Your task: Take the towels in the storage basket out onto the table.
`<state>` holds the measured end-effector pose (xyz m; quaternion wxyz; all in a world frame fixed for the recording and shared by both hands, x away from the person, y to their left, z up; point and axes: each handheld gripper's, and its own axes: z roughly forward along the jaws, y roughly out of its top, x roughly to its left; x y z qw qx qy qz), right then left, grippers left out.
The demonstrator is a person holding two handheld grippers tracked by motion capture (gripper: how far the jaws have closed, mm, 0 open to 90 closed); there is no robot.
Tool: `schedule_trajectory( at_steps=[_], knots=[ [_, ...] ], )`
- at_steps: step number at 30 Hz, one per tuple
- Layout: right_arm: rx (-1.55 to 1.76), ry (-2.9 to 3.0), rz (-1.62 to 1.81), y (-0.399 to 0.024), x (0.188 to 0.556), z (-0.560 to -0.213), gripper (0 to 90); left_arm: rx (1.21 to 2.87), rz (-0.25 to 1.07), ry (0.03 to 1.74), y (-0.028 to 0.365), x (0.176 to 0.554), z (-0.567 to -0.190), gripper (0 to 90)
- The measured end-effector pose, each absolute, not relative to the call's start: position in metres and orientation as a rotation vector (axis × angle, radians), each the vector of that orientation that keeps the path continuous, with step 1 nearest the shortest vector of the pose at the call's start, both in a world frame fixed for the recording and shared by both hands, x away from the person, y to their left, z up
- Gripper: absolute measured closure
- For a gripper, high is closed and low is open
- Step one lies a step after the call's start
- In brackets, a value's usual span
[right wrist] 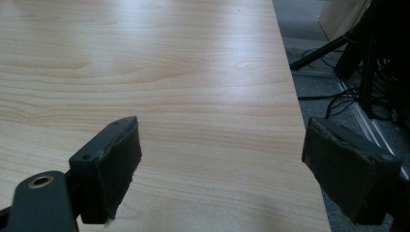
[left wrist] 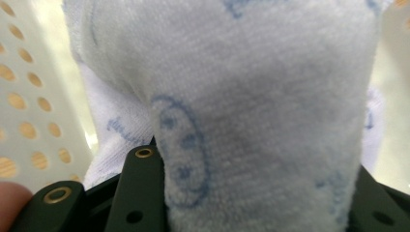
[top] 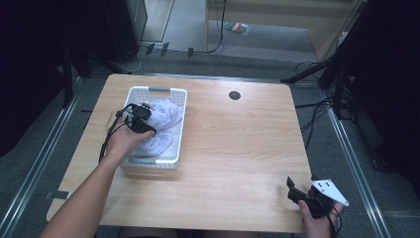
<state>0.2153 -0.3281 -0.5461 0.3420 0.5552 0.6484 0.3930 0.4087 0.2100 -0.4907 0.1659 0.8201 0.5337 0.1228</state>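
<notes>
Left gripper view shows the left tool point(left wrist: 251, 193) clamping a towel point(left wrist: 270, 96) (blue-printed).

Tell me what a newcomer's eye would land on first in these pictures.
First, the white perforated basket at the table's left, heaped with pale blue-printed cloths. The left gripper reaches into it, jaws shut on one cloth, which bulges up between them. At the near right corner of the wooden table, the right gripper rests open, with nothing between its jaws.

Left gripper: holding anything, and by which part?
Yes: the left gripper is shut on a bunched fold of the white printed cloth inside the white basket. The right gripper holds nothing.
</notes>
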Motion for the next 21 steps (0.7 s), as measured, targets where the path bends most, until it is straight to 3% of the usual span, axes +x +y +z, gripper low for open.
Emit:
schedule_trajectory(
  at_steps=[21],
  knots=[
    [1.419, 1.684, 1.018, -0.326, 0.214, -0.546, 13.2, 2.238, 0.319, 1.543, 0.210, 0.404, -0.422, 57.5]
  ],
)
